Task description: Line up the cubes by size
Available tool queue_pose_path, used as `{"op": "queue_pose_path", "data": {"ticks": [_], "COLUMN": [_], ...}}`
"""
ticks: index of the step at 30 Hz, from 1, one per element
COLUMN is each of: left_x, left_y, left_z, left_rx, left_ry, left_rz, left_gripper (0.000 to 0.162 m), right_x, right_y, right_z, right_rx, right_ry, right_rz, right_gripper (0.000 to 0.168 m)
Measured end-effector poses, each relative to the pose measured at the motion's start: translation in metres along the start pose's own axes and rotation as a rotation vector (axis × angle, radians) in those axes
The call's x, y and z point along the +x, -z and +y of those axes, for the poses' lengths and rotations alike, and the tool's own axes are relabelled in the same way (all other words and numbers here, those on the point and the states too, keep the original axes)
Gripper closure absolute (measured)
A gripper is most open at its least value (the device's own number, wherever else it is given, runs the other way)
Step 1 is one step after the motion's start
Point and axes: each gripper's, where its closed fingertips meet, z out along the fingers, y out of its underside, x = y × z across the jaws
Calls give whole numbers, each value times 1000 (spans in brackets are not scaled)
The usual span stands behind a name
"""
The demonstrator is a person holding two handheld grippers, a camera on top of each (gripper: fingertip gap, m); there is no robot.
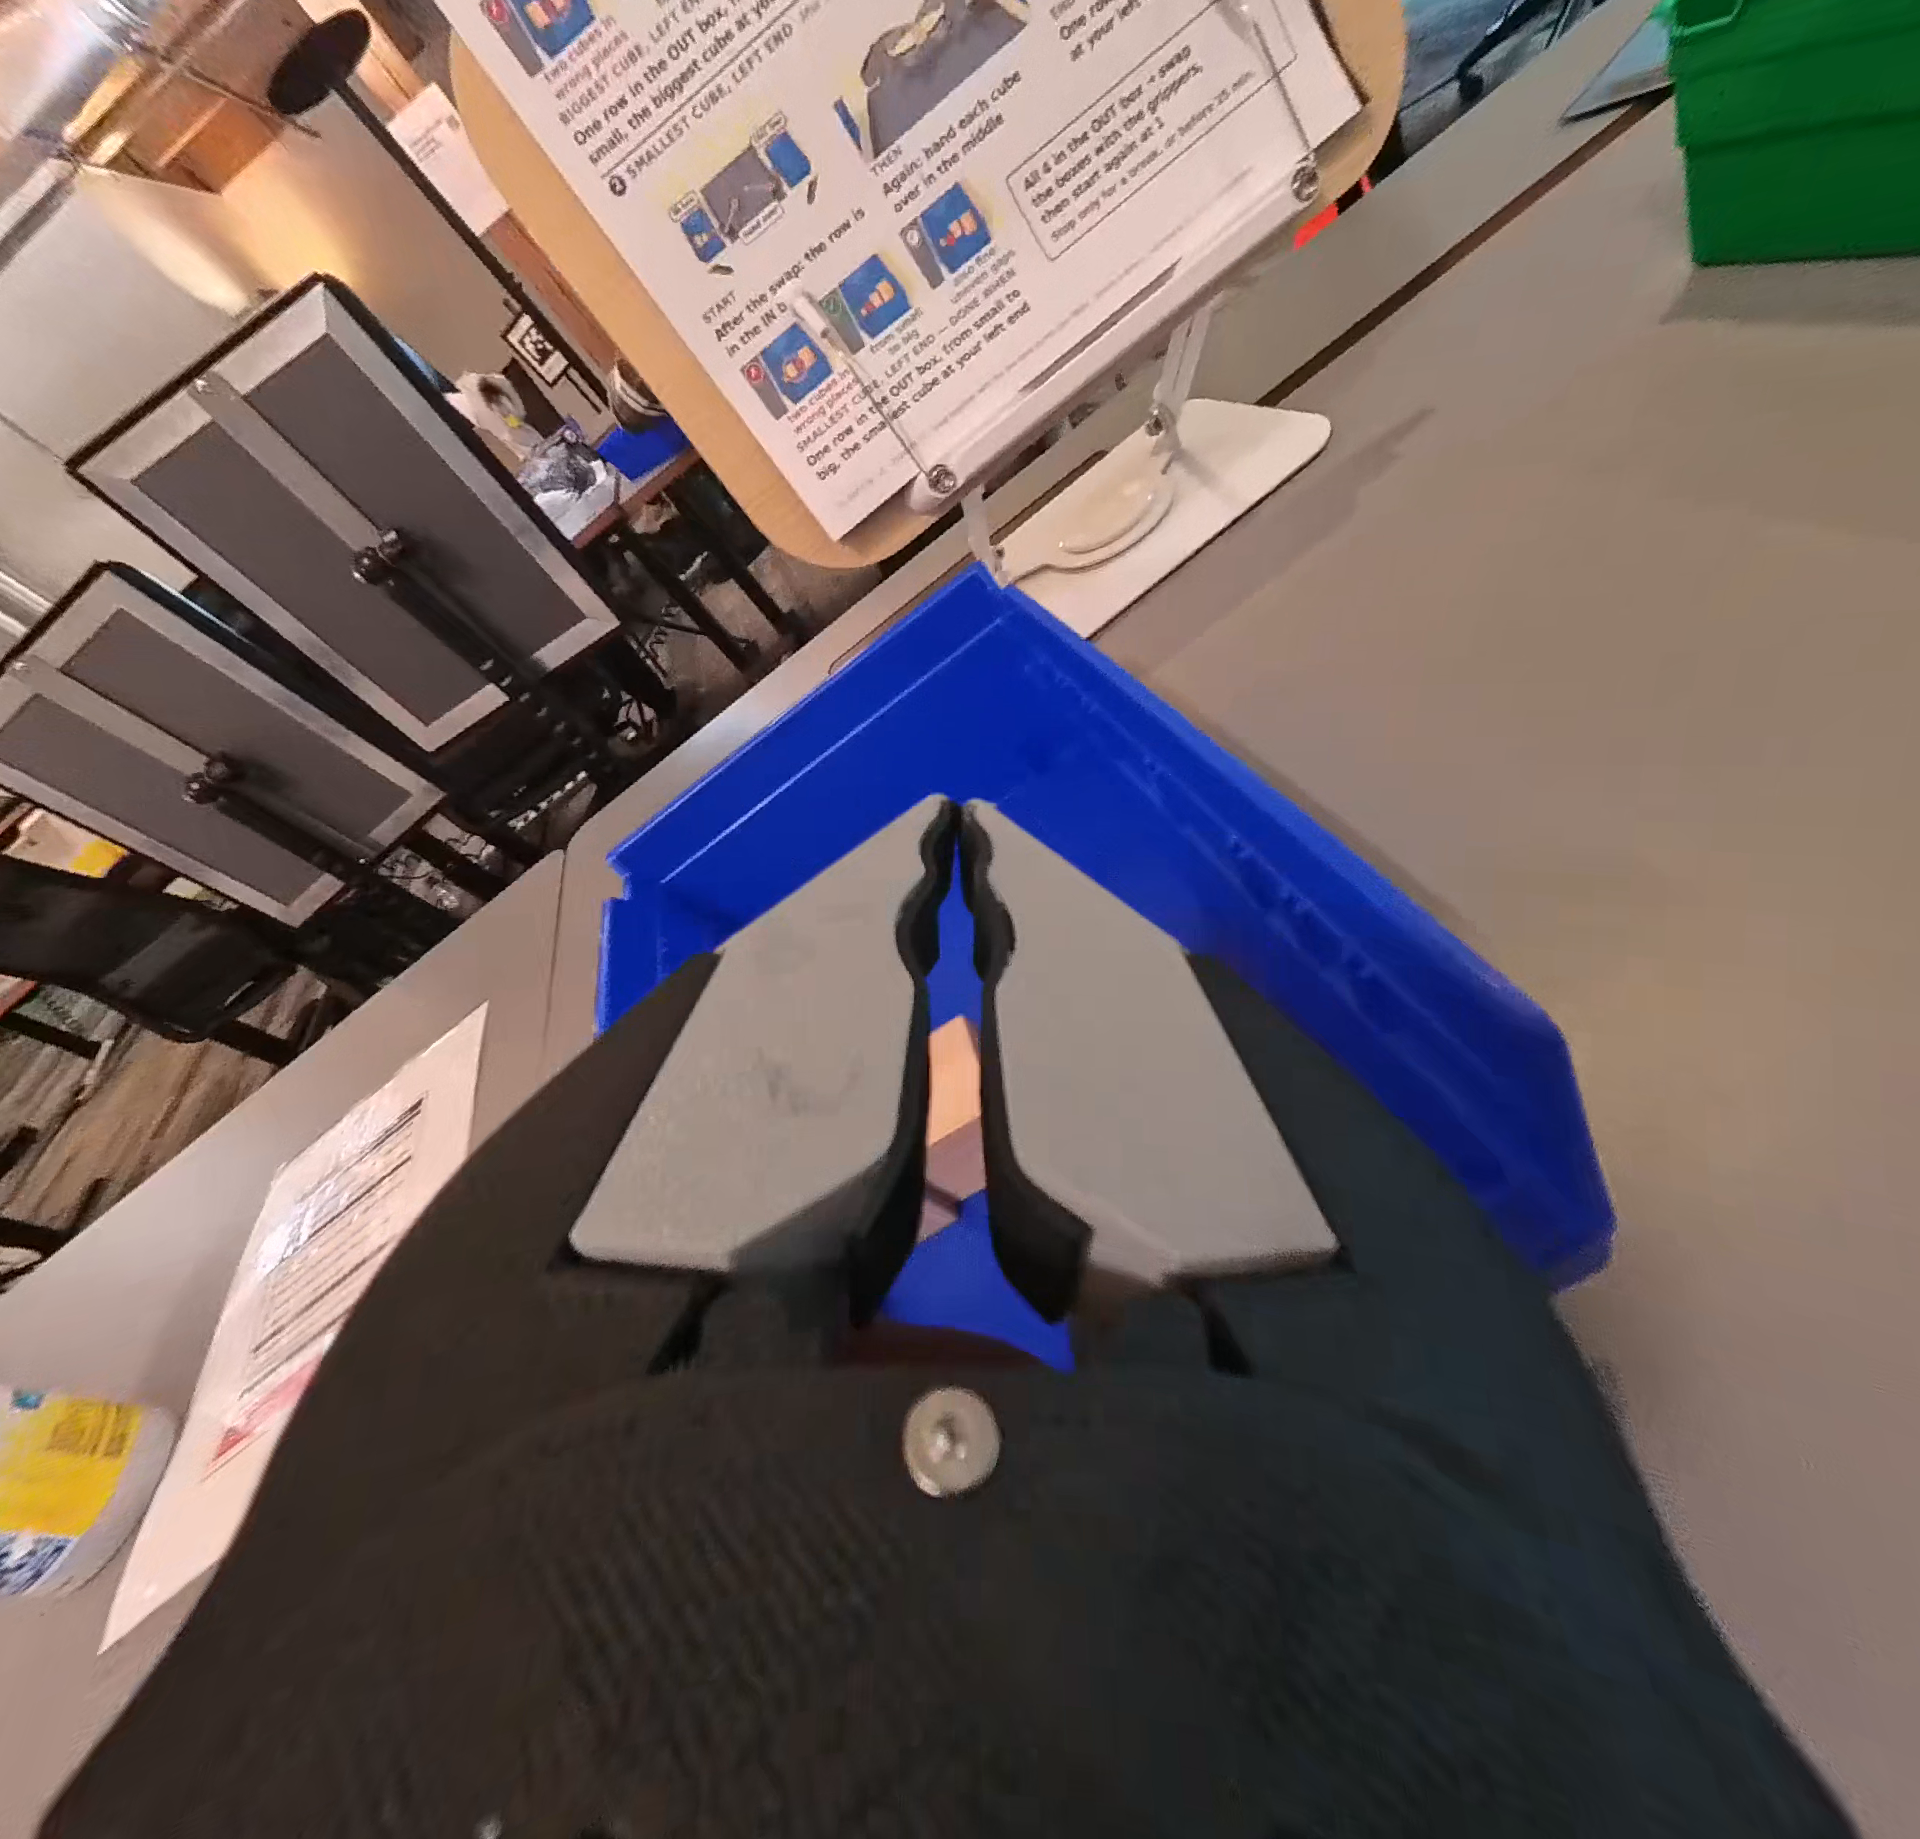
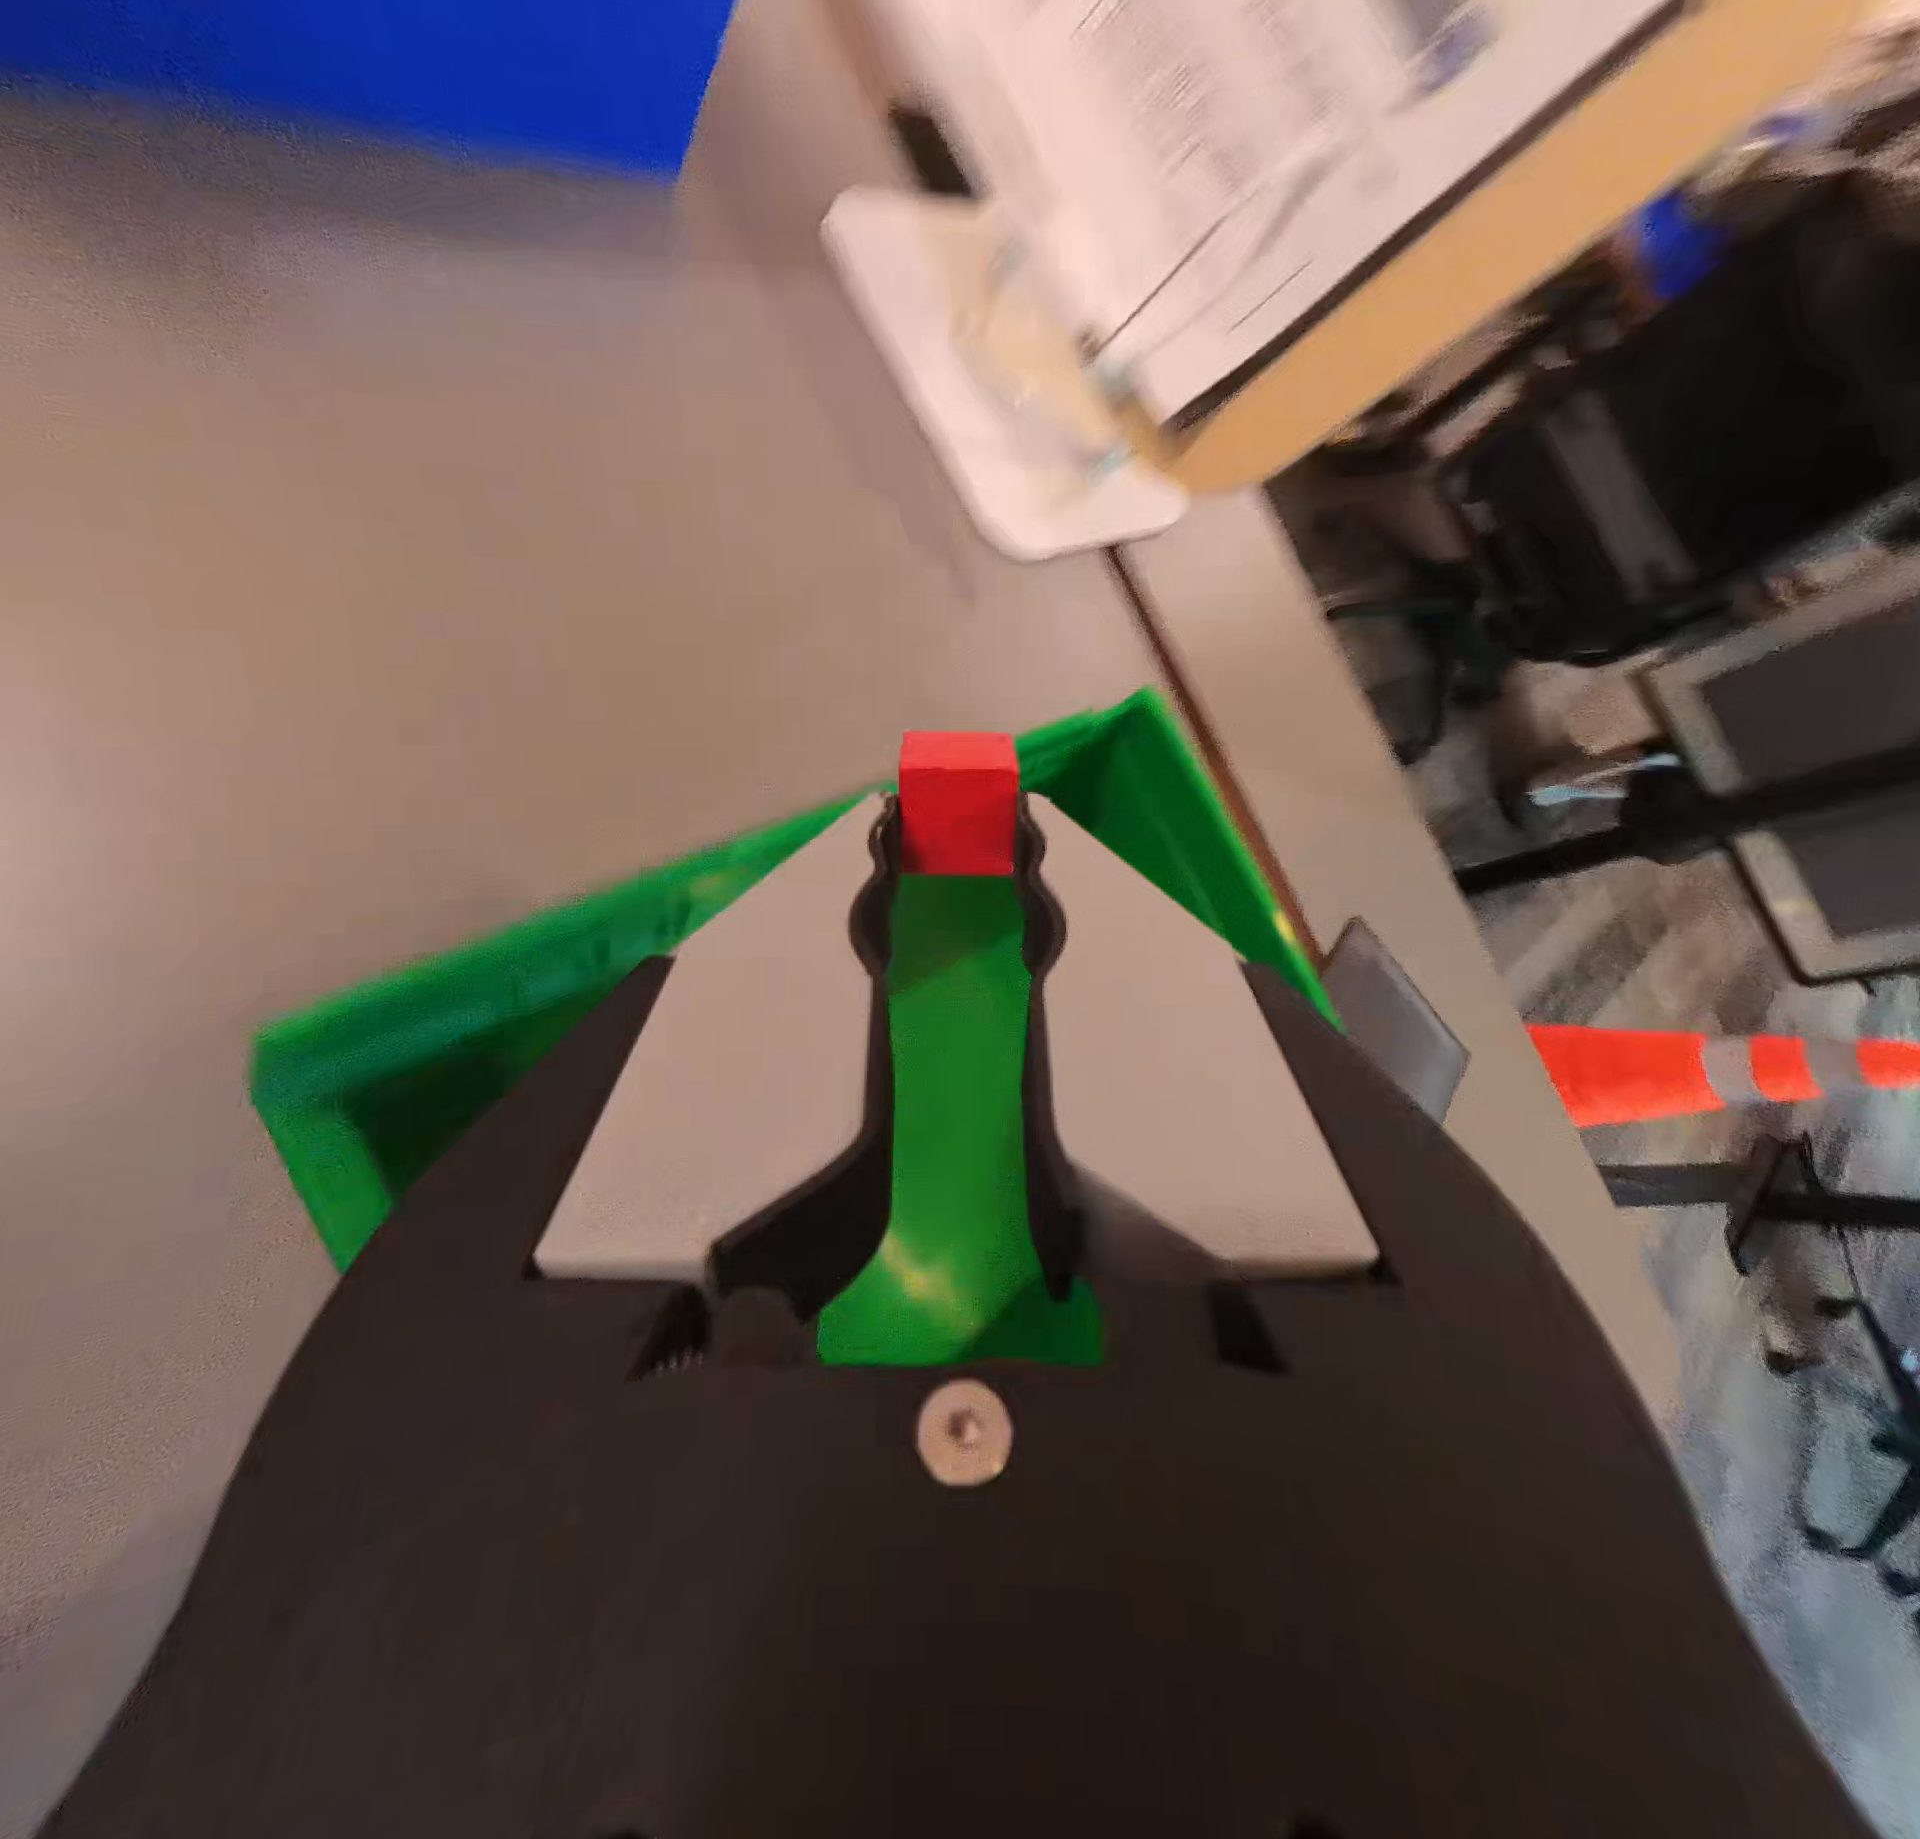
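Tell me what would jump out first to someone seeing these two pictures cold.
The red cube pinched at the tips of the right tongs, above the green bin. Next, the blue bin under the shut left tongs, with a wooden cube glimpsed between the fingers. Behind stands an instruction sheet on a white stand.

The left gripper (image 1: 958, 821) hangs over a bin (image 1: 1195, 813) on the table (image 1: 1558, 646), a cube (image 1: 954, 1083) in it below the fingers; a sign stand (image 1: 1174, 470) stands behind; the right gripper (image 2: 956, 802) holds 1 cube (image 2: 956, 802) above another bin (image 2: 520, 1000).
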Motion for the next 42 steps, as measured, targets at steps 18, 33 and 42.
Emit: {"op": "queue_pose_path", "data": {"ticks": [18, 33, 42], "left_x": [7, 47, 33], "left_y": [-14, -18, -64], "left_z": [69, 94, 136], "left_rx": [-237, -406, -623], "left_ry": [98, -419, -812], "left_rz": [153, 639, 743], "left_gripper": [152, 112, 115], "right_x": [-85, -71, -161], "right_y": [-99, 11, 29], "right_z": [119, -21, -43], "right_rx": [-542, 179, 298], "right_ry": [169, -1, 41], "right_rz": [-578, -294, -520], "right_gripper": [150, 110, 105]}}
